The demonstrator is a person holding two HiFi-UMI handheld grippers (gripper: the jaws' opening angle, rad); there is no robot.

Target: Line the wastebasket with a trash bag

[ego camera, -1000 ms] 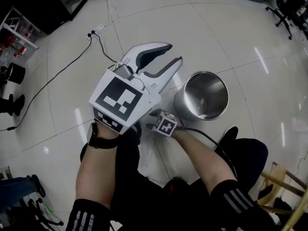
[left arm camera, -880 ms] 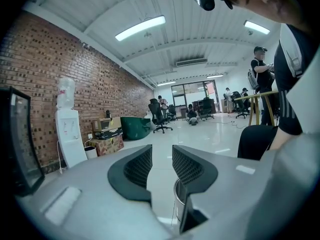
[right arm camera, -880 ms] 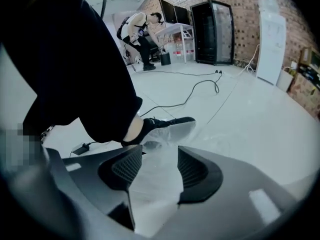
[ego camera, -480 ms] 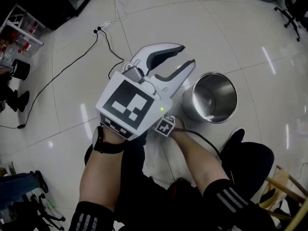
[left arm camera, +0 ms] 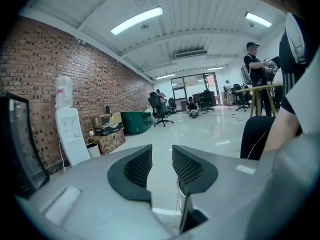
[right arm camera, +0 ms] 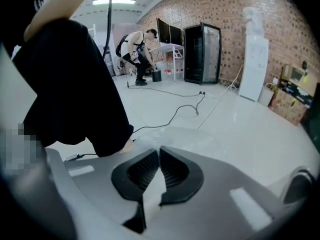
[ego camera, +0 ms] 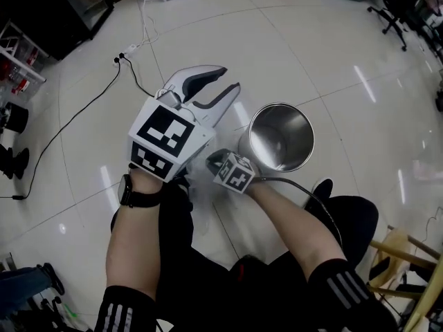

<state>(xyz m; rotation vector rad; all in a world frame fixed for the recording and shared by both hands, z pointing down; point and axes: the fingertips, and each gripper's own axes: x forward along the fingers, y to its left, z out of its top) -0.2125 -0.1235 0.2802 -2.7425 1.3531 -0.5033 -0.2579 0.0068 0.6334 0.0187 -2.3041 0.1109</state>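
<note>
A shiny steel wastebasket (ego camera: 278, 138) stands upright on the white tiled floor, with nothing showing inside it. My left gripper (ego camera: 230, 79) hovers just left of it, pointing away from me. Its jaws (left arm camera: 161, 151) stand apart and only floor shows between them. My right gripper (right arm camera: 159, 153) is shut on a thin, translucent white trash bag (right arm camera: 153, 196), whose film hangs down between the pads. In the head view only the right gripper's marker cube (ego camera: 236, 172) and a little of its body show, just under the left gripper and beside the basket's near wall.
A black cable (ego camera: 76, 113) runs across the floor at the left to a power strip (ego camera: 129, 50). A wooden chair (ego camera: 405, 254) stands at the lower right, and my shoe (ego camera: 320, 189) is near the basket. A person (right arm camera: 135, 46) bends over far off by a black cabinet (right arm camera: 202, 54).
The right gripper's marker cube has risen and come out further from under the left gripper. The left gripper keeps the same gap and has barely moved relative to the basket.
</note>
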